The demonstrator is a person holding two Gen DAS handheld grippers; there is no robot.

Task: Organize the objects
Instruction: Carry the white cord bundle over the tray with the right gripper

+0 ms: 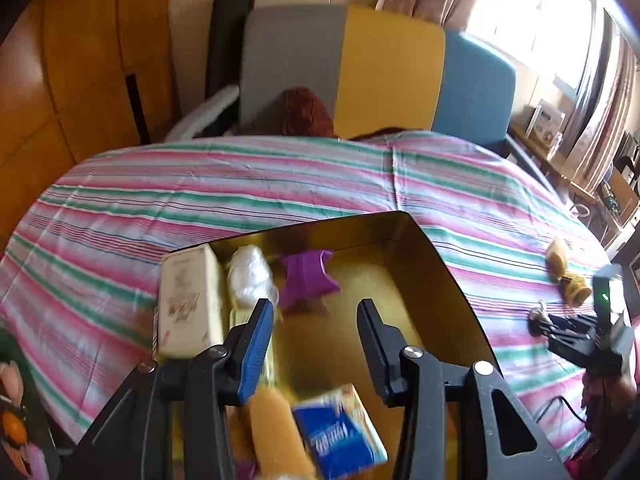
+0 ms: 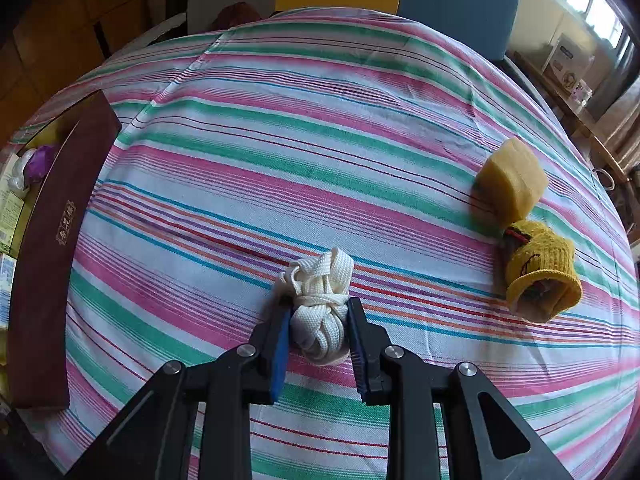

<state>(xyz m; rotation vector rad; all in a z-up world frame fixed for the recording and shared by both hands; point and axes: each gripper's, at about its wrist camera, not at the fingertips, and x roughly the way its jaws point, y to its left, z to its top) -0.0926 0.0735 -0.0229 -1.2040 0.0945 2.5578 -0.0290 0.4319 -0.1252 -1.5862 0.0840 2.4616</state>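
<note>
Right gripper (image 2: 318,322) at lower centre of right wrist view, fingers clamping the white cord bundle (image 2: 320,312) lying on the striped bench (image 2: 360,140). Left gripper (image 1: 316,320) hovering over the gold-lined box (image 1: 440,264) at centre of left wrist view, fingers standing partly apart, gripping nothing. Sitting at right: yellow sponge (image 2: 510,184), yellow knit roll (image 2: 540,276).

Right claw (image 2: 318,320) grips white cord bundle (image 2: 320,316) on tablecloth (image 2: 320,140).

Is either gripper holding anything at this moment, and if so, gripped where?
The right gripper is shut on the white lace bundle, pads pressing its two sides near the middle, on the cloth. The left gripper is open over the box, holding nothing.
</note>
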